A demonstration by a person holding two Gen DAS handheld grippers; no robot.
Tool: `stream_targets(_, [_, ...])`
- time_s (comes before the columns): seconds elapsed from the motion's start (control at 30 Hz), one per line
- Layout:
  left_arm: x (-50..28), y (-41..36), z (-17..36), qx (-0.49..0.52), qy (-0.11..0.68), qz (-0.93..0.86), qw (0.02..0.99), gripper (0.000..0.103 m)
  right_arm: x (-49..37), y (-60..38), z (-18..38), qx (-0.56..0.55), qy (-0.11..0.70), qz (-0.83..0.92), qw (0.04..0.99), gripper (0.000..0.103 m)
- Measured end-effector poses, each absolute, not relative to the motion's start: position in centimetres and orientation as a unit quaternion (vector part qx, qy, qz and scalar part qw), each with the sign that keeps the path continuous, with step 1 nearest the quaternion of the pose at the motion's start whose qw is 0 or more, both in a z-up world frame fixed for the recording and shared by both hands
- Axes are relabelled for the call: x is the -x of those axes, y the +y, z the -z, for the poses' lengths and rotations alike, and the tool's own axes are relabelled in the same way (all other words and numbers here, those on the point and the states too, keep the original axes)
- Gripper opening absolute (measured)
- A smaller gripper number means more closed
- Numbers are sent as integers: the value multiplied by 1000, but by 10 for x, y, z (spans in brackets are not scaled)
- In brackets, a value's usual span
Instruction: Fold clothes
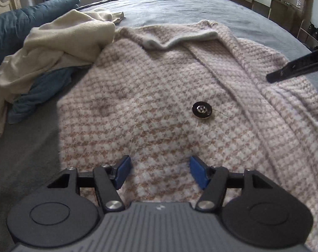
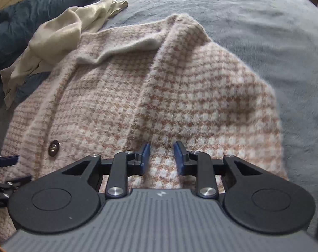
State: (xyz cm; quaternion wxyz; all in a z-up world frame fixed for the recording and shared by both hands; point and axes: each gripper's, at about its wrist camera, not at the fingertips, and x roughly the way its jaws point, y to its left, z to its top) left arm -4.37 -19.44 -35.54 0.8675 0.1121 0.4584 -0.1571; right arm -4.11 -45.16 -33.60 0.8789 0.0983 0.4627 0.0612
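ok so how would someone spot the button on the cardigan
On the grey bed lies a pink-and-tan checked cardigan. Near its front edge band sits one round dark button with a shiny centre. It is the only dark, glossy spot on the fuzzy knit.

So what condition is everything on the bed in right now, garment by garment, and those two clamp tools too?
Pink-and-tan houndstooth knit cardigan: spread flat, collar edge flipped over.
Round dark button: unfastened, loose thread trailing.
Cream soft garment: crumpled heap, unfolded.
Teal cloth: bunched under the cream one.
Left gripper: open, holding nothing.
Right gripper: narrow gap, nothing pinched.
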Motion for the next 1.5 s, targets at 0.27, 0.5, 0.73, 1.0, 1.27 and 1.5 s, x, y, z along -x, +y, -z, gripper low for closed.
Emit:
stream_targets(0.27, [112, -150, 305, -31, 475, 75, 876, 62, 105, -424, 284, -76, 464, -124, 874, 25])
stream_targets(0.5, [147, -148, 348, -76, 494, 85, 862, 61, 111, -406, 331, -101, 540, -77, 832, 24])
stream_targets(0.73, [176, -119, 324, -10, 497, 67, 865, 61, 130, -320, 271, -42, 468, -202, 859, 24])
stream_targets(1.0, [200, -78, 344, 97, 561, 80, 818, 61, 128, -219, 346, 38, 561, -272, 781, 23])
stream_targets(1.27, [176, -44, 359, 203, 559, 139, 792, 60, 96, -221, 298, -56, 551, -227, 801, 26])
stream_targets(1.5, [166, -43, 374, 253, 553, 136, 782, 52, 31, -185, 302, -122, 547, -206, 802, 44])
